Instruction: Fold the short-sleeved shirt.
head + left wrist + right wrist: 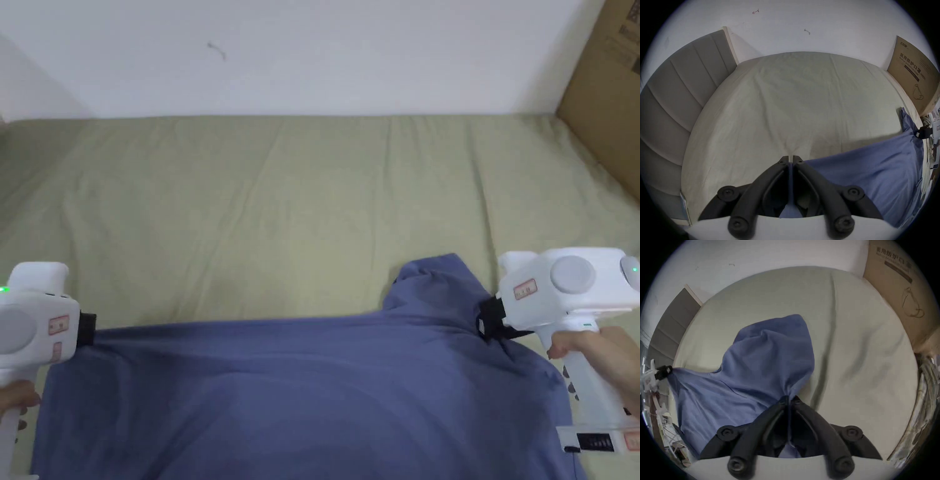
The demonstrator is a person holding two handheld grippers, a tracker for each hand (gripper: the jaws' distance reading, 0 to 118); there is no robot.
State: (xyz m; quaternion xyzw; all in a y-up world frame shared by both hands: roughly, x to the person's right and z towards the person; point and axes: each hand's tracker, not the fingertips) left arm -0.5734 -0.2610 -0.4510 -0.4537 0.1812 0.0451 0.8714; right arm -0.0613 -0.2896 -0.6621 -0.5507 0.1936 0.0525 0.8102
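A blue short-sleeved shirt (pixel 300 394) hangs stretched between both grippers over the near edge of the bed. My left gripper (pixel 90 330) is shut on its left corner; in the left gripper view blue cloth runs between the closed jaws of the left gripper (pixel 790 158). My right gripper (pixel 486 322) is shut on the right side of the shirt, beside a sleeve (pixel 437 275) that lies on the sheet. In the right gripper view the shirt (pixel 753 369) bunches into the closed right gripper (pixel 790 398), and the left gripper (pixel 664 372) pinches the far corner.
The bed carries a pale green sheet (pixel 300 200) with shallow creases, open beyond the shirt. A white wall (pixel 312 50) stands behind it. A cardboard box (pixel 609 94) leans at the right. A grey padded headboard (pixel 672 97) closes the left side.
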